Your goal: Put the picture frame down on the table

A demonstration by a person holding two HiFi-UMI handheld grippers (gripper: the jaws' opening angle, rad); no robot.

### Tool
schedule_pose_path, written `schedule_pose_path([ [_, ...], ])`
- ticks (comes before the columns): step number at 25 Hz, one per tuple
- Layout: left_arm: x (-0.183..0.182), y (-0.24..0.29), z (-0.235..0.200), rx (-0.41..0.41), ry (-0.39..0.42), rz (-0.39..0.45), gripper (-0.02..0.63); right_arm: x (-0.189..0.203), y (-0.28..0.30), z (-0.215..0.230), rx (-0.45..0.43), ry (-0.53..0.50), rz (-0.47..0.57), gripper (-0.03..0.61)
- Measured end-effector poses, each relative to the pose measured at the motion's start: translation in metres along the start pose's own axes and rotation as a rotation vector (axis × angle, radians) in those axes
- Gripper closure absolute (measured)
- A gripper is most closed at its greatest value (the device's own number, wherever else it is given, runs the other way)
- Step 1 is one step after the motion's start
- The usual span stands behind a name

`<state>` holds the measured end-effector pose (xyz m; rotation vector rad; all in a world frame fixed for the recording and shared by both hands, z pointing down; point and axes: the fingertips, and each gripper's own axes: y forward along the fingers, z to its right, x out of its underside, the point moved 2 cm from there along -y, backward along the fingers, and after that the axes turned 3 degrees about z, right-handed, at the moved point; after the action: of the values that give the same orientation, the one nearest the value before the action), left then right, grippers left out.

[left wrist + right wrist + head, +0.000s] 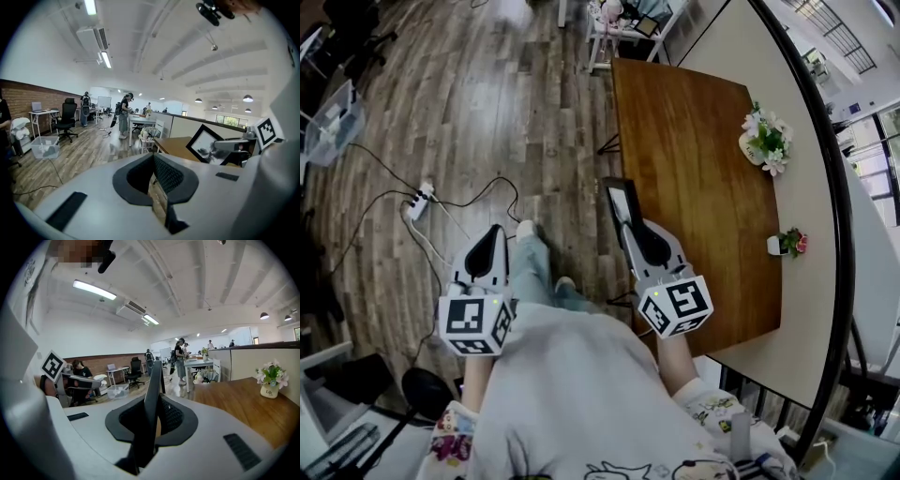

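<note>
Down below, a big wood floor (469,112) spreads out wide. Next to it, on the right, stands a long brown table (694,159). Over the floor hangs the left gripper (494,232), with its jaws closed together and nothing in them. The right gripper (630,225) has its jaws squeezed tight on a black picture frame (621,199). It holds the frame standing up on its thin side, right at the table's left edge, not lying flat. Across the table sit a white flower pot (766,142) and a tiny plant pot (787,244).
</note>
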<state>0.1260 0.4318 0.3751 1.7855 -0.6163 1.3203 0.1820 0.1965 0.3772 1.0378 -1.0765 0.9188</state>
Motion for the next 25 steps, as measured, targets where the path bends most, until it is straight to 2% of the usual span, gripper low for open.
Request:
schedule_pose_path([
  [10, -0.041, 0.078, -0.066, 0.056, 0.032, 0.001, 0.611, -0.015, 0.097, 0.005, 0.046, 0.032, -0.013, 0.532],
  [15, -0.066, 0.128, -0.101, 0.096, 0.055, 0.001, 0.611, -0.029, 0.148, 0.016, 0.090, 0.058, 0.020, 0.532],
  [20, -0.078, 0.162, -0.130, 0.129, 0.062, -0.004, 0.611, -0.030, 0.183, 0.022, 0.142, 0.059, -0.007, 0.532],
  [25, -0.084, 0.186, -0.149, 0.164, 0.068, -0.015, 0.611, -0.042, 0.208, 0.032, 0.199, 0.056, 0.013, 0.532],
])
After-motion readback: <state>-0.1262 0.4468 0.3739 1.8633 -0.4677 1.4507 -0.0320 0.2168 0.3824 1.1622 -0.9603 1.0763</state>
